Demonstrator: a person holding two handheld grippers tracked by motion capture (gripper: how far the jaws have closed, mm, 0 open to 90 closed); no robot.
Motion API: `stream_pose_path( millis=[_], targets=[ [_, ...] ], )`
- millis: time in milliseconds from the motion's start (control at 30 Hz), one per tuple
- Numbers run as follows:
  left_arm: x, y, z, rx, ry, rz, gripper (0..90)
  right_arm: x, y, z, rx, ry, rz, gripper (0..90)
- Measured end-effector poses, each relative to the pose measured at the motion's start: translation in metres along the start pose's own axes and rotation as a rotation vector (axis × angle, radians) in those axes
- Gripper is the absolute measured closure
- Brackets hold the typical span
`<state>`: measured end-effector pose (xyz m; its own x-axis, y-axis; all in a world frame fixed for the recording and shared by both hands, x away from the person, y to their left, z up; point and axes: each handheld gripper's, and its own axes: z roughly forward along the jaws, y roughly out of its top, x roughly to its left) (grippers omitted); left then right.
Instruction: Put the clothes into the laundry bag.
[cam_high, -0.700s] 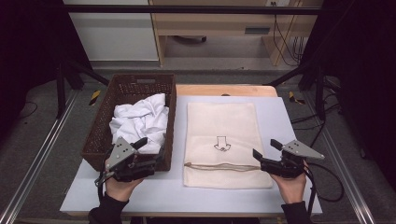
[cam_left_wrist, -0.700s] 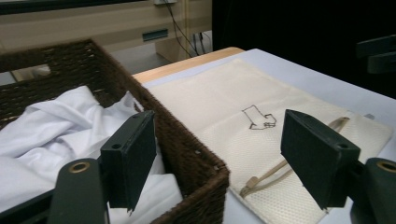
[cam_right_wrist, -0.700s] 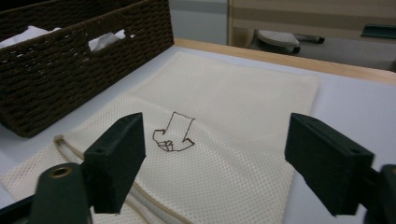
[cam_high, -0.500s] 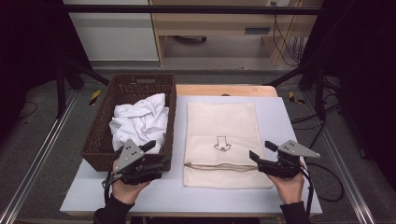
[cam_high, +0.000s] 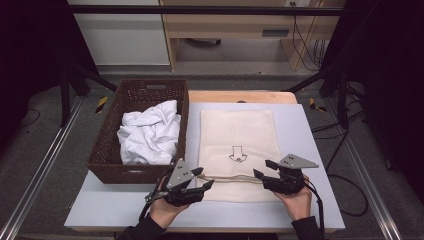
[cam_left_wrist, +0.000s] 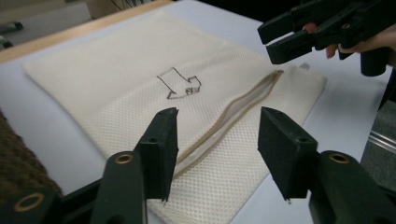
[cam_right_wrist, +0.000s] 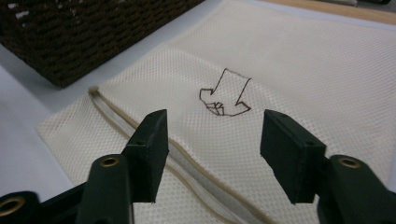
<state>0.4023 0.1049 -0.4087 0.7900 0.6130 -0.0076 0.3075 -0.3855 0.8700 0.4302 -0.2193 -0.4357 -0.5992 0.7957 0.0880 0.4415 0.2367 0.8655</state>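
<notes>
The mesh laundry bag (cam_high: 238, 150) lies flat on the white table (cam_high: 310, 145), its zipper (cam_left_wrist: 233, 114) running just ahead of my jaws on both sides, with a drawn arrow (cam_high: 236, 154) beyond it. My left gripper (cam_high: 202, 181) hovers over the bag's near left corner, jaws apart and holding nothing; the zipper line passes between them in the left gripper view, though I can't tell whether the tips touch the fabric. To the left of that gripper stands a dark wicker basket (cam_high: 107, 150) holding crumpled white cloth (cam_high: 149, 132), its front wall just beside my left hand (cam_high: 162, 212). My right gripper (cam_high: 264, 170) hangs over the bag's near right part, jaws spread wide and empty, facing the left one across the zipper. In the right gripper view the arrow sits between and past my jaws, and the zipper's end is cut off at the bottom edge. A wooden board (cam_high: 240, 96) edges the table's far side. My right hand (cam_high: 296, 202) grips from below.
</notes>
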Motion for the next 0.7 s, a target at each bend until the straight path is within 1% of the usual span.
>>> stream_pose_path(
  millis=[33, 67, 100, 133, 167, 200, 233, 267, 300, 367, 400, 433, 467, 500, 533, 567, 600, 667, 700],
  targets=[
    [-0.001, -0.003, 0.008, 0.024, -0.005, -0.002, 53.3, 0.002, -0.002, 0.005, 0.024, 0.001, -0.007, 46.0],
    [-0.001, -0.004, 0.012, 0.04, -0.008, 0.003, 53.3, 0.002, -0.002, 0.005, 0.024, 0.001, -0.007, 46.0],
    [-0.002, -0.006, 0.018, 0.06, -0.015, 0.007, 55.6, 0.002, -0.003, 0.006, 0.033, 0.005, -0.004, 46.9],
    [-0.003, -0.009, 0.025, 0.081, -0.021, 0.008, 60.9, 0.003, -0.005, 0.01, 0.053, -0.003, 0.002, 47.5],
    [-0.004, -0.01, 0.029, 0.091, -0.03, 0.009, 63.5, 0.003, -0.006, 0.013, 0.063, -0.006, 0.005, 48.6],
    [-0.006, -0.014, 0.04, 0.121, -0.048, 0.012, 65.9, 0.003, -0.007, 0.015, 0.074, -0.006, 0.0, 50.8],
    [-0.007, -0.016, 0.046, 0.136, -0.052, 0.017, 68.3, 0.004, -0.008, 0.018, 0.091, -0.004, 0.003, 51.0],
    [-0.007, -0.016, 0.046, 0.136, -0.052, 0.017, 71.3, 0.005, -0.009, 0.02, 0.104, -0.002, 0.002, 51.0],
    [-0.008, -0.018, 0.052, 0.148, -0.058, 0.02, 74.0, 0.005, -0.01, 0.023, 0.117, -0.002, -0.008, 50.7],
    [-0.009, -0.021, 0.062, 0.172, -0.07, 0.016, 78.7, 0.005, -0.012, 0.028, 0.146, -0.021, -0.026, 50.2],
    [-0.01, -0.023, 0.065, 0.181, -0.075, 0.016, 80.6, 0.005, -0.012, 0.028, 0.146, -0.021, -0.026, 50.2],
    [-0.011, -0.025, 0.068, 0.188, -0.077, 0.02, 82.6, 0.005, -0.015, 0.034, 0.163, -0.019, -0.04, 52.5],
    [-0.012, -0.028, 0.071, 0.195, -0.076, 0.026, 83.8, 0.006, -0.015, 0.036, 0.174, -0.015, -0.033, 54.0],
    [-0.013, -0.03, 0.073, 0.208, -0.07, 0.033, 83.8, 0.006, -0.015, 0.036, 0.174, -0.015, -0.033, 54.0],
    [-0.013, -0.032, 0.075, 0.216, -0.065, 0.039, 86.0, 0.006, -0.016, 0.041, 0.193, 0.004, -0.037, 56.3],
    [-0.013, -0.033, 0.076, 0.219, -0.067, 0.037, 86.0, 0.006, -0.016, 0.041, 0.193, 0.004, -0.037, 56.3],
    [-0.013, -0.034, 0.077, 0.223, -0.069, 0.038, 88.1, 0.008, -0.016, 0.042, 0.204, 0.005, -0.057, 61.3],
    [-0.012, -0.037, 0.079, 0.228, -0.063, 0.033, 88.6, 0.009, -0.016, 0.043, 0.2, 0.002, -0.06, 62.5],
    [-0.012, -0.038, 0.08, 0.23, -0.063, 0.032, 89.0, 0.009, -0.016, 0.044, 0.203, -0.003, -0.076, 65.3]
  ],
)
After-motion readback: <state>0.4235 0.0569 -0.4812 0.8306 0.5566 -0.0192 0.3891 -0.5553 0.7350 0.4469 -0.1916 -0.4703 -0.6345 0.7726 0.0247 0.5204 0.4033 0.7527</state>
